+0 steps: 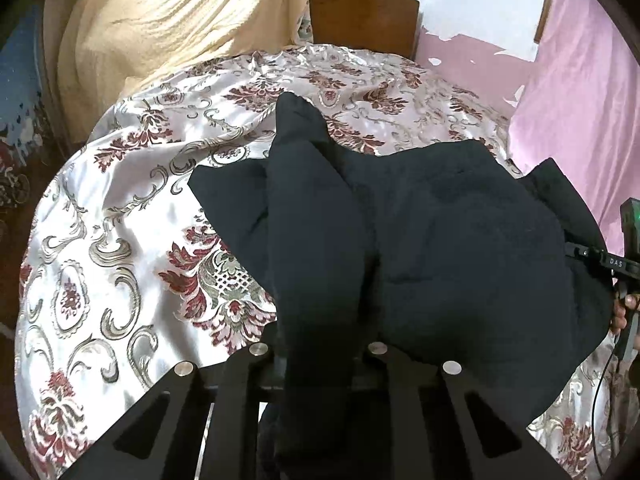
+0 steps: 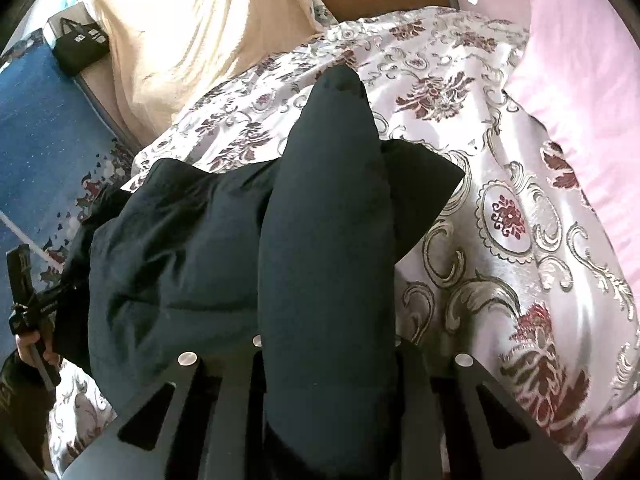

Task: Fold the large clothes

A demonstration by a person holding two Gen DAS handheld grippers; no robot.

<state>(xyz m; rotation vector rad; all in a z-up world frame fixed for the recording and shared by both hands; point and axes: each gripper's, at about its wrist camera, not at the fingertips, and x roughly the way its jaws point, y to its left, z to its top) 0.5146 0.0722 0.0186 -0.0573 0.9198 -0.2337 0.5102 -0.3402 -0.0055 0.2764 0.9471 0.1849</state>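
A large black garment lies spread on the floral satin bedspread. In the left wrist view, a ridge of the black cloth rises from the bed into my left gripper, which is shut on it; the cloth hides the fingertips. In the right wrist view, another ridge of the garment runs up into my right gripper, also shut on the cloth. The garment sags between the two grips. A hand on the other gripper's handle shows at the right edge, and likewise at the left edge.
A cream blanket is heaped at the bed's far left, by a wooden headboard. A pink sheet lies along the right side. A blue patterned rug and a black box sit beside the bed.
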